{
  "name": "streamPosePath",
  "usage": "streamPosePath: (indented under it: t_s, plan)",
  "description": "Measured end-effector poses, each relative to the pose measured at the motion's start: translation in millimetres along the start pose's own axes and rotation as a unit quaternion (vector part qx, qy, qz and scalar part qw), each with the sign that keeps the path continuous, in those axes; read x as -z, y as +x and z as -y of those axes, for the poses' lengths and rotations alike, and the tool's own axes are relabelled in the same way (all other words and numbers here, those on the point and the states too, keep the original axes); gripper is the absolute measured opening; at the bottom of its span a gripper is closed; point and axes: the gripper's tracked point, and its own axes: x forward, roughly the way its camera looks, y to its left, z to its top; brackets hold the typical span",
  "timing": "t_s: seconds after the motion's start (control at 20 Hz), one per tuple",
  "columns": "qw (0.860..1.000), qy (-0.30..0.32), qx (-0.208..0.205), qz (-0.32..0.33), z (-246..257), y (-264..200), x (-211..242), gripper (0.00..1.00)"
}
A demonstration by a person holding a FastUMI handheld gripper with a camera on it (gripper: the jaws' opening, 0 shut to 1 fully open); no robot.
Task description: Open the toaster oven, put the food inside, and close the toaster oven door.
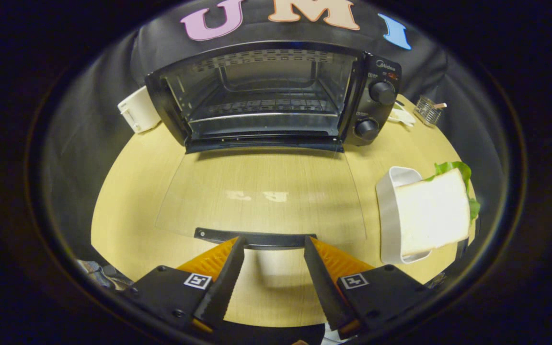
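Toaster oven (276,96) facing the gripper (274,245), glass door (261,191) dropped flat, handle (257,238) crosswise; fingers spread wide, empty.

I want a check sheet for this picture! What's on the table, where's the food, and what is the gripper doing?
Surface: pale wooden table, round-looking.
Job's things: toaster oven open, glass door lying flat, its handle just ahead of the fingers; rack bare. Sandwich with lettuce leans in a white dish beside the door.
Clutter: white box and small wire basket flanking the oven.
Gripper: gripper open, holding nothing.
Cables: nothing seen.
Surroundings: black cloth wall.
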Motion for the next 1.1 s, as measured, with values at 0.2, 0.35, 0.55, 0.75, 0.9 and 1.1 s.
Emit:
streamPosePath:
  t_s: [0.2, 0.35, 0.55, 0.75, 0.9, 1.1]
  plan:
    - [0.999, 0.019, -0.025, 0.01, 11, -38, -20, 0.82]
    - [0.999, 0.022, -0.026, 0.026, 40, -72, -40, 0.82]
    - [0.999, 0.03, -0.032, 0.017, 98, -104, -48, 0.83]
    - [1.0, -0.004, -0.01, -0.009, 180, -118, -52, 0.83]
    - [1.0, -0.004, -0.022, -0.022, 225, -113, -57, 0.82]
    - [0.996, -0.027, -0.038, -0.072, 264, -80, -41, 0.83]
